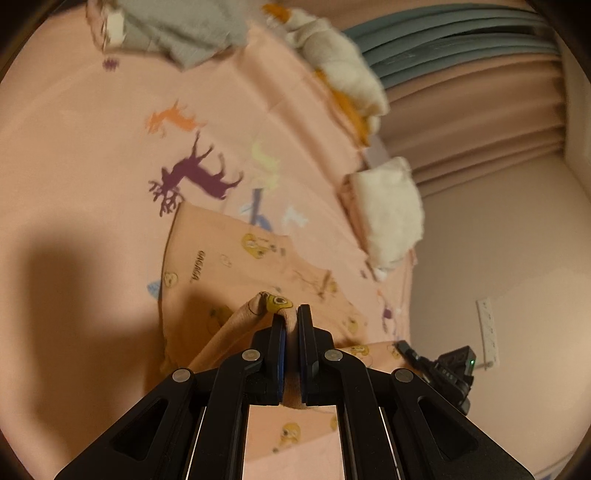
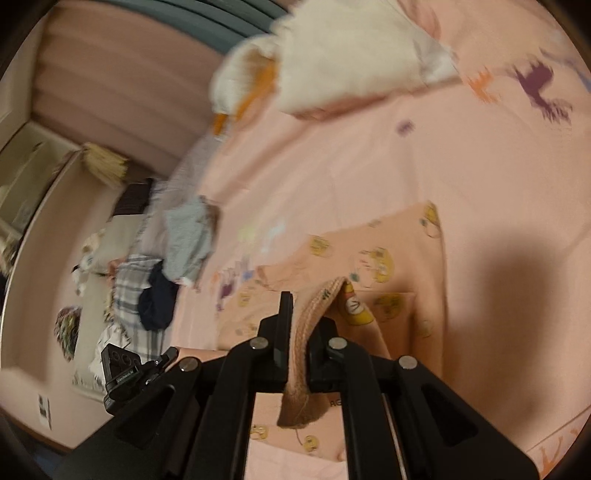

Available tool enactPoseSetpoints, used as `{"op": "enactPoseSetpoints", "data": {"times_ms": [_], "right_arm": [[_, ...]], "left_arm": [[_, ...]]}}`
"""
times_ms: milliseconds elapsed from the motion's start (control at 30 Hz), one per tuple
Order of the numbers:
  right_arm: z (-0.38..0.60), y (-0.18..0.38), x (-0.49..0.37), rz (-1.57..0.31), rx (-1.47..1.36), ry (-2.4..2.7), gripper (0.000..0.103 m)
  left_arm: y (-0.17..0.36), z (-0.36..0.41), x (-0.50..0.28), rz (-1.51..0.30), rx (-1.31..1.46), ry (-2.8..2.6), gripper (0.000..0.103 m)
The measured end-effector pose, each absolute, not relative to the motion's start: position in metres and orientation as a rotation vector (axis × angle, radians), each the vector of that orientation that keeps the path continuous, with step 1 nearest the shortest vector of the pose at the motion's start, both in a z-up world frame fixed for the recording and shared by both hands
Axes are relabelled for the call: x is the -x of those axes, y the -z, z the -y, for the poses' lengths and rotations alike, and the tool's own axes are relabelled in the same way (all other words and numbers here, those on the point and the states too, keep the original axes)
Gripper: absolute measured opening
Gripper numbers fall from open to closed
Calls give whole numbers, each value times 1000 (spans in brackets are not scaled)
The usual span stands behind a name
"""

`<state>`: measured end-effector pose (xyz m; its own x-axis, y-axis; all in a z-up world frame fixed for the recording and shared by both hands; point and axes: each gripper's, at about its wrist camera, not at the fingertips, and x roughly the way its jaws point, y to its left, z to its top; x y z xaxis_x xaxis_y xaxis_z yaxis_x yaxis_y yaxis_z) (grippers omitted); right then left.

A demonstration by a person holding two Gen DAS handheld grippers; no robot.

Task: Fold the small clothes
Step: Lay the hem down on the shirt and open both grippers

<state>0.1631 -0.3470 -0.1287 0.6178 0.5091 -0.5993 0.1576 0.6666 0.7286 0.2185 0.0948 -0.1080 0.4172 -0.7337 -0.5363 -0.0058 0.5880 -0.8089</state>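
Where the left gripper [image 1: 291,317] meets the garment [image 1: 229,266], its fingers [image 1: 279,332] are closed to a narrow gap, with a raised fold of the peach, cartoon-printed cloth pinched between the blue pads. The right gripper [image 2: 303,314] is closed likewise, clamping a ribbed hem edge of the same garment [image 2: 388,251]; the hem hangs down between its fingers [image 2: 286,317].

From each clamped fold, the cloth runs down to the bed. The rest of the garment lies flat on the pink sheet [image 1: 92,155], just ahead of both grippers, partly doubled over itself. The sheet carries coloured deer prints; a purple deer [image 1: 195,173] sits just beyond the garment's far edge in the left view.

Farther out:
- A white fluffy item [image 1: 391,210] lies at the bed edge, near the garment.
- A second white and orange fluffy item [image 1: 340,62] lies beyond it.
- A grey cloth [image 1: 184,29] lies at the far part of the sheet.
- In the right view, a pile of clothes [image 2: 159,280] lies well apart from the garment, at the side of the bed.
- Pink curtains [image 1: 480,122] hang behind the bed.
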Motion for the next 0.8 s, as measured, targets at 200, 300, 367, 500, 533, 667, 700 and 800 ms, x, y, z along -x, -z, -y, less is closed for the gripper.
{"op": "enactPoseSetpoints", "data": {"times_ms": [200,300,367,500,533,667,700,800], "right_arm": [[363,166,-190,-1044,-969,-152,12],[375,181,-198,-1064,-1102,-146,37],[387,191,-200,-1039,-1248,-142,39],[407,203,-205,-946,-1395,-102,39],[408,205,-205,-927,-1408,-102,39],[417,200,-207,-858,-1360,-68,39],[419,198,-207,-850,-1341,-60,39],[422,184,-201,-809,-1259,-66,39]], "left_arm": [[149,-94,-255,-1193,933,440,2],[164,-99,-267,-1237,1026,427,2],[169,-104,-274,-1245,1078,412,2],[183,-114,-287,-1250,1206,385,2],[184,-115,-290,-1249,1213,373,2],[190,-117,-300,-1264,1265,357,36],[187,-119,-300,-1251,1265,353,38],[174,-117,-305,-1249,1180,367,41]]}}
